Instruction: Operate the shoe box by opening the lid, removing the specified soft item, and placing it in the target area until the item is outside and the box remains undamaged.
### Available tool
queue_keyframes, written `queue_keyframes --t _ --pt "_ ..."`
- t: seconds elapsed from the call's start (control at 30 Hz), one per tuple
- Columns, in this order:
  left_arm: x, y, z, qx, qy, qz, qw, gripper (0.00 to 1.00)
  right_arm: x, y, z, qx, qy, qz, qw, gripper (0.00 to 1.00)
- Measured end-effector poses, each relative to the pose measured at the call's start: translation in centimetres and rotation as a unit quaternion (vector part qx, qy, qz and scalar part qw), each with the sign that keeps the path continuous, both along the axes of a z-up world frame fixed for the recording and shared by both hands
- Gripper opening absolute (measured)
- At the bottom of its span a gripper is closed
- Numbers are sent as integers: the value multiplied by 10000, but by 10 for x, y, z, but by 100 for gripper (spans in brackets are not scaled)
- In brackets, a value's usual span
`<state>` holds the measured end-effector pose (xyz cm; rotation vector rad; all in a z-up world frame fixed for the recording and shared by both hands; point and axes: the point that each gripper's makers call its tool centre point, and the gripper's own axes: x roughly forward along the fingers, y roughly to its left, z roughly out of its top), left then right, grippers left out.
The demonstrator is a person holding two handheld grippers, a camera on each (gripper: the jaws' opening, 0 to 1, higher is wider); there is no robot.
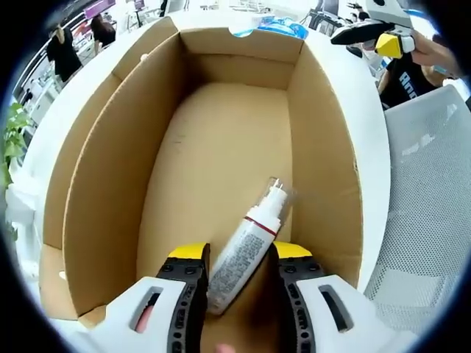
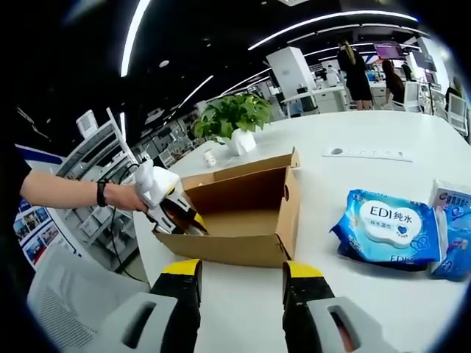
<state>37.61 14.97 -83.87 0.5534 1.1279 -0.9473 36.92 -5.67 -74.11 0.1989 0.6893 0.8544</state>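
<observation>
In the left gripper view, the open cardboard box (image 1: 110, 191) sits on the white counter (image 1: 368, 125), its lid already open. A white tube (image 1: 246, 250) with a red band lies on the box floor, cap pointing away. The left claw (image 1: 239, 266) reaches into the box, its yellow-tipped jaws clenched against the tube's sides.

In the right gripper view, the box (image 2: 243, 217) stands mid-counter, with the left claw (image 2: 184, 217) dipped inside from the left, held by a hand (image 2: 125, 197). The right claw (image 2: 241, 278) hovers short of the box, jaws released, holding nothing. A blue wipes pack (image 2: 386, 228) lies to the right, and a potted plant (image 2: 235, 121) stands behind the box.
</observation>
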Motion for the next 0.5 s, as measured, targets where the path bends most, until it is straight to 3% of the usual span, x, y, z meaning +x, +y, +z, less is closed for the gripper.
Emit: queue_keyframes --t 0.17,0.3,0.37,0.4,0.5 --pt "0 1 -6 191 -74 -306 9993 27 -1 5 0 21 18 24 10000 41" --pt "3 1 -4 153 -134 -264 9994 24 -1 8 -1 49 42 43 10000 41" --pt "3 1 -4 167 -277 -329 9989 23 -2 11 -2 62 60 64 9999 41" --pt "3 0 -4 234 -423 -599 9970 22 -2 11 -2 63 63 68 9999 41" --pt "1 -2 -4 236 -453 -630 9967 21 -3 14 -1 80 65 123 9999 41"
